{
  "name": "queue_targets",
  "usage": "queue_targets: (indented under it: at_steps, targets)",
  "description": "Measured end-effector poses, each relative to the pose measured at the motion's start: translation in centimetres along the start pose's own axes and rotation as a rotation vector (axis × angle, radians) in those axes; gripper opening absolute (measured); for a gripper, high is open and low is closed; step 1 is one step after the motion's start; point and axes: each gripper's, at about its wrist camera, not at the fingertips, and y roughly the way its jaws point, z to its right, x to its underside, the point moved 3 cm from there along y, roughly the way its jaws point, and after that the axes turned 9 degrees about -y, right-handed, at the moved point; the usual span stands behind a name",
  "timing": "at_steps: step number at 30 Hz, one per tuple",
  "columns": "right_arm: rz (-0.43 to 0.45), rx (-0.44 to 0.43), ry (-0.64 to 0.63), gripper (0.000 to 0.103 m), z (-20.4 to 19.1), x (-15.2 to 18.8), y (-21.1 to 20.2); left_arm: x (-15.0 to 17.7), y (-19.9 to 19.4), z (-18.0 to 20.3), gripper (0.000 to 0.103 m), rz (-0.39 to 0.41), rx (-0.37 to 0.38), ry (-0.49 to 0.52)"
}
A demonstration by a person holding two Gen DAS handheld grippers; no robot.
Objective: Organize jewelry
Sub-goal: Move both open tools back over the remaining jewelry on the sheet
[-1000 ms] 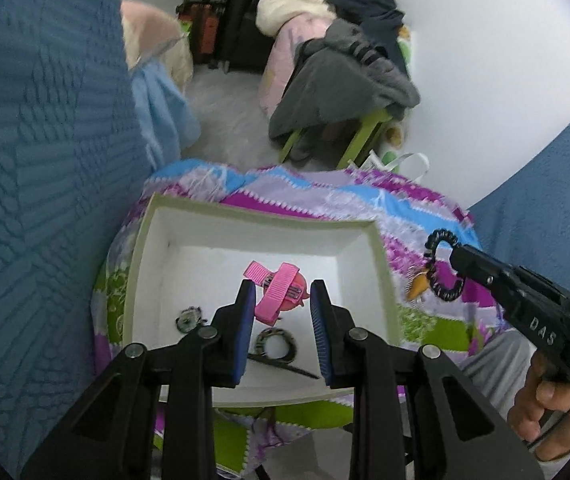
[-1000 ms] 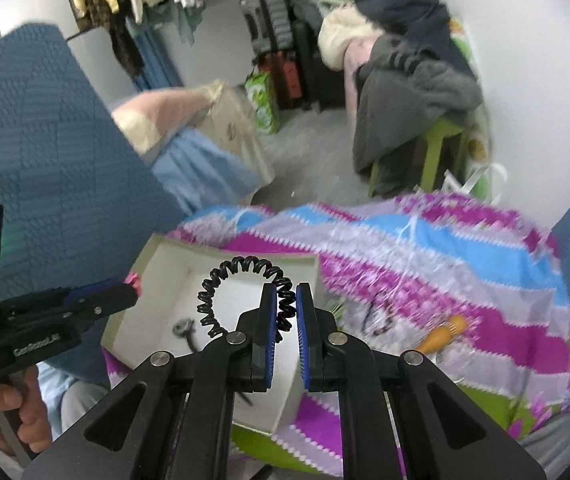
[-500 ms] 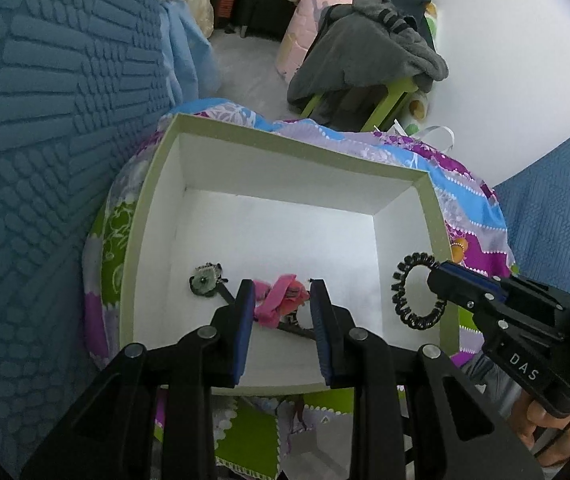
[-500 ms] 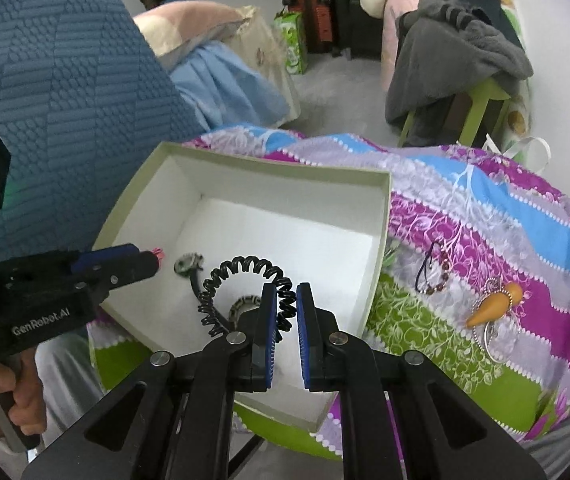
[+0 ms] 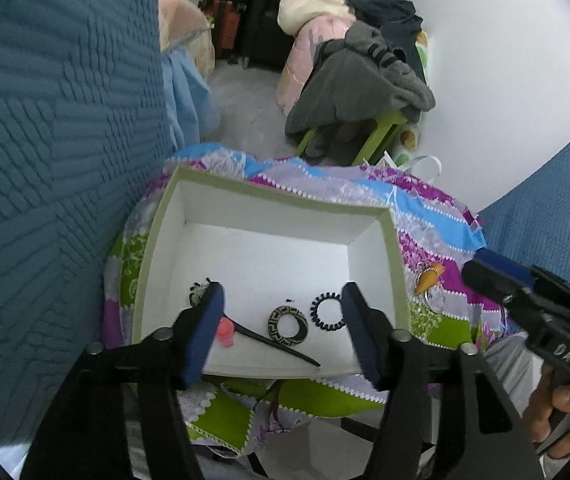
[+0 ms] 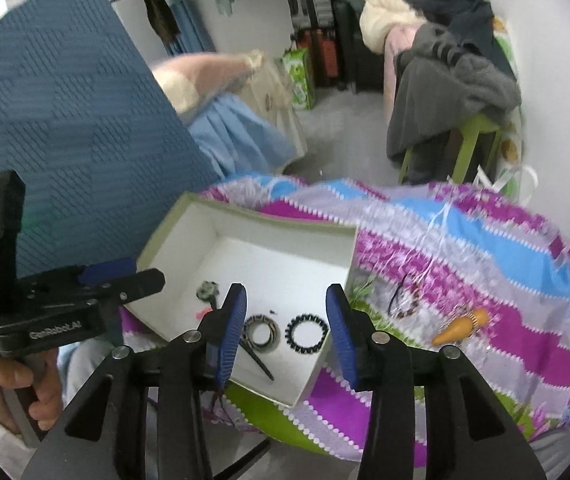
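Between the spread jaws of the left gripper (image 5: 283, 314), just opened and holding nothing, a patterned ring clip (image 5: 288, 324) lies in the white box (image 5: 269, 200). Right gripper (image 6: 285, 326), its jaws likewise just opened and empty, frames the black spiral hair tie (image 6: 307, 333) on the box floor; the pink clip (image 5: 225, 332) lies just inside the left gripper's left jaw.

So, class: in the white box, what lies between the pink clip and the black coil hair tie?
The round black-and-gold patterned ring, with a dark stick running under it. The left wrist view shows this best: pink clip left, coil hair tie right.

"GenRobot.AI" marks the left tongs (image 6: 121, 280); "DAS" the right tongs (image 5: 485, 276).
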Motion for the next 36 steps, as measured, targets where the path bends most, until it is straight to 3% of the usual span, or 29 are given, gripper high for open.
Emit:
queue_targets:
  at_steps: [9,19,27,36]
  targets:
    - [0.131,0.057,-0.031,0.042,2.1,-0.8,-6.0,-0.3,-4.9,3.7,0.069,0.107,0.02,0.031]
    - [0.204,0.109,-0.02,0.042,4.9,1.6,-11.0,2.0,-8.2,7.8,0.069,0.186,0.071,0.063]
    - [0.216,0.12,0.0,0.042,6.9,4.9,-12.8,4.1,-8.0,11.0,0.069,0.205,0.139,0.085]
    - [0.219,0.149,0.041,0.041,10.5,9.4,-12.4,7.5,-4.2,14.1,0.069,0.153,0.209,0.104]
